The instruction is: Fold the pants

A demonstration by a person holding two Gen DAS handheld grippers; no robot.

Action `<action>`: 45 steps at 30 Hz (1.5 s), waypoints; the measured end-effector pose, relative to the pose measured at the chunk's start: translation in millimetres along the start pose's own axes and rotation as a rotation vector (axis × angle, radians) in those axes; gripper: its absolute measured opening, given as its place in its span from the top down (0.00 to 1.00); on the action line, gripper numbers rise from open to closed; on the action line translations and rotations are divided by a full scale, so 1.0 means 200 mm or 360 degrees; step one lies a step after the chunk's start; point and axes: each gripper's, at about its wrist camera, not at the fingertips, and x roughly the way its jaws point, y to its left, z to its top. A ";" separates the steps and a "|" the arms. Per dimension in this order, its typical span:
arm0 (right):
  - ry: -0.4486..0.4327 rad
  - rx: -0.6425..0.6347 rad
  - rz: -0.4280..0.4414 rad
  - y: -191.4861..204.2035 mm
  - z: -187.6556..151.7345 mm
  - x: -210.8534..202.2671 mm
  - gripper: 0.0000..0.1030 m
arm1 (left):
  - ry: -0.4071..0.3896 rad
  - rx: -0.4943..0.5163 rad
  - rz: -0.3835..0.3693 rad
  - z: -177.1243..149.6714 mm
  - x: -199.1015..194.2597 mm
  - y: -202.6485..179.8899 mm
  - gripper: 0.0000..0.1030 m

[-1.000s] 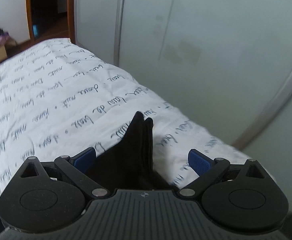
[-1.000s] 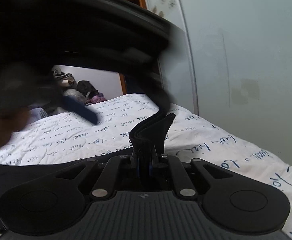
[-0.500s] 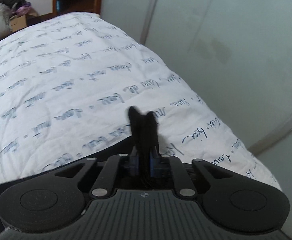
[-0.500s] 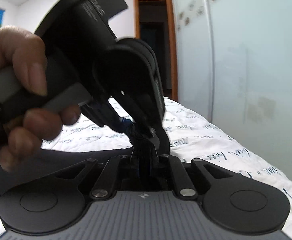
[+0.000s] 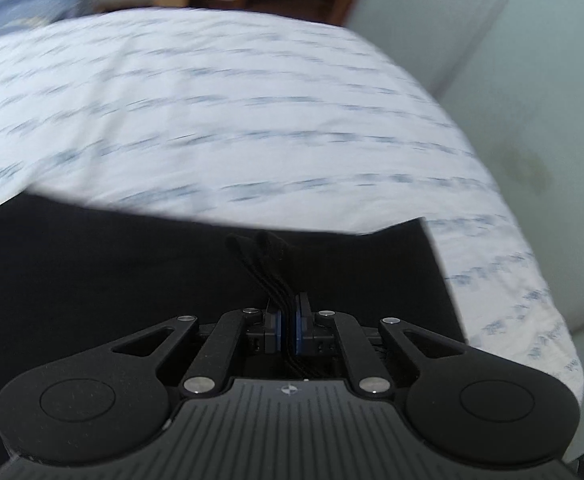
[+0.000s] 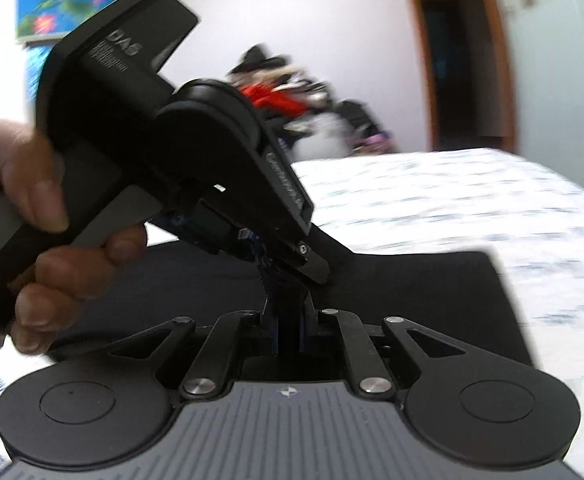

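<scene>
Your left hand (image 6: 31, 236): at the far left of the right wrist view, it gripped the handle of the left tongs, fingers wrapped around the grey grip.
Left tongs (image 5: 287, 326): you had them clamped on a bunched edge of the pants; the blue pads pressed on several black layers, which stuck out past the tips. Seen from the right wrist view, these tongs (image 6: 279, 258) angled down toward the cloth, just beside the tips of the right tongs.
Pants (image 5: 131, 280): black, they lay spread over the near part of the bed, one straight edge running across the sheet and a corner reaching toward the right. In the right wrist view the pants (image 6: 412, 292) showed as a flat dark panel behind both tools.
Right tongs (image 6: 287, 330): you held them closed on a fold of the same black cloth, which rose between the pads.
Bed (image 5: 231, 120): its white sheet with blue script was blurred in both views.
Wardrobe door (image 5: 532, 80): pale, it stood just beside the bed's right edge.
Doorway (image 6: 452, 60): wood-framed, dark inside, at the far end of the room.
</scene>
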 end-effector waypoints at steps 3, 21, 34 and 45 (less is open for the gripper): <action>0.0069 -0.0142 0.0060 0.18 -0.01 0.10 0.93 | 0.0032 -0.0086 0.0038 -0.01 -0.03 0.19 0.91; 0.0251 -0.0497 -0.0113 0.50 -0.09 0.28 0.87 | 0.0091 -0.0461 -0.0287 -0.05 0.06 0.66 0.77; 0.0073 0.0081 0.0438 0.21 0.03 0.00 0.36 | -0.0535 -0.0846 0.0056 -0.60 -0.75 1.08 0.40; 0.0581 0.0997 0.0697 -0.07 0.26 0.60 0.13 | -0.0880 -0.0908 0.0598 -0.99 -1.05 1.25 0.33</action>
